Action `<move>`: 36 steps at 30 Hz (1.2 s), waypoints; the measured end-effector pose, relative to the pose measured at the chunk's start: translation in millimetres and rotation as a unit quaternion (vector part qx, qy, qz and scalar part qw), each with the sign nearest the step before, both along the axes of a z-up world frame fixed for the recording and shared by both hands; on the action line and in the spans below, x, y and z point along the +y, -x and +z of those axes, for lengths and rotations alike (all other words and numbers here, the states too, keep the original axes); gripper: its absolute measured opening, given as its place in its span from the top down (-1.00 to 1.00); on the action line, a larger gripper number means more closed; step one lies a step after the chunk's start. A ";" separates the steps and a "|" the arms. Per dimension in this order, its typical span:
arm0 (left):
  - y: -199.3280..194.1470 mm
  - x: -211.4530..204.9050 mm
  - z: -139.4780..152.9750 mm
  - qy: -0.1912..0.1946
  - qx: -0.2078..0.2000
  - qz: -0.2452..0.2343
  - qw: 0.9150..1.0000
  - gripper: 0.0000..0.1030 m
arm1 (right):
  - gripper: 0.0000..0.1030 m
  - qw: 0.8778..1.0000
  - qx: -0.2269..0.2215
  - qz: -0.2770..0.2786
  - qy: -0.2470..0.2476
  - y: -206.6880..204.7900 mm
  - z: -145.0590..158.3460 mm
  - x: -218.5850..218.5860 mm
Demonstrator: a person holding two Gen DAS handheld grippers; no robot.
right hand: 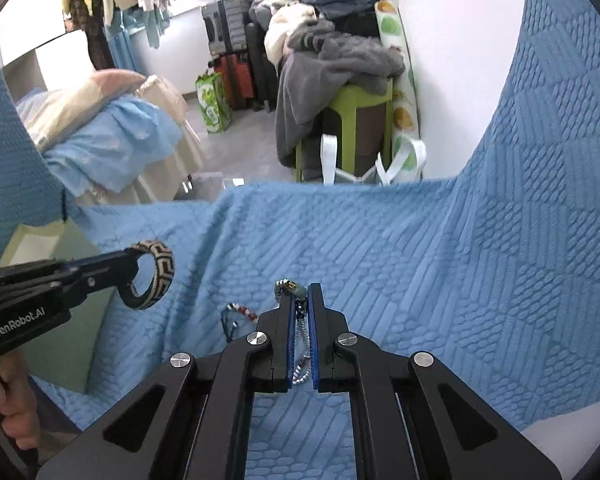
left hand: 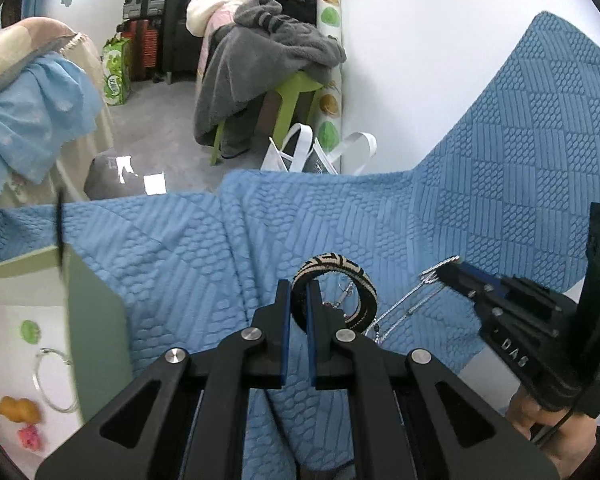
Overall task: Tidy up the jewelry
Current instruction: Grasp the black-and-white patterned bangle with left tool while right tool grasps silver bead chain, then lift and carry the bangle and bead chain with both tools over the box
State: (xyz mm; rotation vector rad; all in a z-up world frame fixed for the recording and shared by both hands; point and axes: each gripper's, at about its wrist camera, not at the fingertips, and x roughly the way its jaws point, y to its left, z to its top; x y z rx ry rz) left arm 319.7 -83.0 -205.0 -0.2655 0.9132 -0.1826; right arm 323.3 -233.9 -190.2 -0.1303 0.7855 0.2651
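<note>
My left gripper [left hand: 299, 286] is shut on a black-and-cream patterned bangle [left hand: 356, 276], held above the blue quilt; the bangle [right hand: 156, 276] also hangs from the left gripper [right hand: 134, 258] in the right wrist view. My right gripper [right hand: 300, 294] is shut on a silver chain necklace [right hand: 302, 344] whose beaded end sticks up past the tips. From the left wrist view, the right gripper [left hand: 446, 274] holds that chain [left hand: 408, 306], which trails down. A small red-and-dark beaded piece [right hand: 240, 314] lies on the quilt.
A pale green box [left hand: 96, 320] stands open at the left, holding a thin silver hoop [left hand: 52, 380], an orange charm [left hand: 18, 408] and a pink one [left hand: 30, 438]. The blue quilt [right hand: 420, 280] covers the work surface. Beyond its edge are a green stool [right hand: 360, 100] piled with clothes and white bags.
</note>
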 end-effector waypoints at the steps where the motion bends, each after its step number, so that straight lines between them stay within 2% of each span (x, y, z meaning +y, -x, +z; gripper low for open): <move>1: 1.1 2.8 4.6 -0.001 0.001 0.002 1.000 0.87 | 0.93 1.000 0.000 0.000 0.001 1.4 5.5 1.5; 8: 15.9 31.0 46.0 0.003 -0.006 0.021 1.000 0.87 | 0.93 0.999 -0.042 0.020 -0.002 16.7 62.7 20.3; 11: 22.4 44.8 67.2 0.009 -0.012 0.024 1.000 0.87 | 0.93 0.998 -0.056 0.018 -0.022 18.2 93.1 29.8; 14: 29.1 59.1 89.0 0.007 -0.021 0.032 0.999 0.87 | 0.93 0.996 -0.078 0.026 -0.026 23.2 125.4 47.8; 19: 43.2 86.1 119.1 0.008 -0.036 0.039 0.999 0.87 | 0.92 0.994 -0.095 0.044 -0.032 33.4 160.1 77.1; 27: 70.7 137.3 156.3 0.009 -0.063 0.064 0.996 0.87 | 0.92 0.990 -0.099 0.088 -0.056 52.7 192.0 133.1; 36: 95.4 182.4 160.9 0.007 -0.068 0.090 0.994 0.87 | 0.92 0.984 -0.093 0.131 -0.071 72.8 200.0 187.2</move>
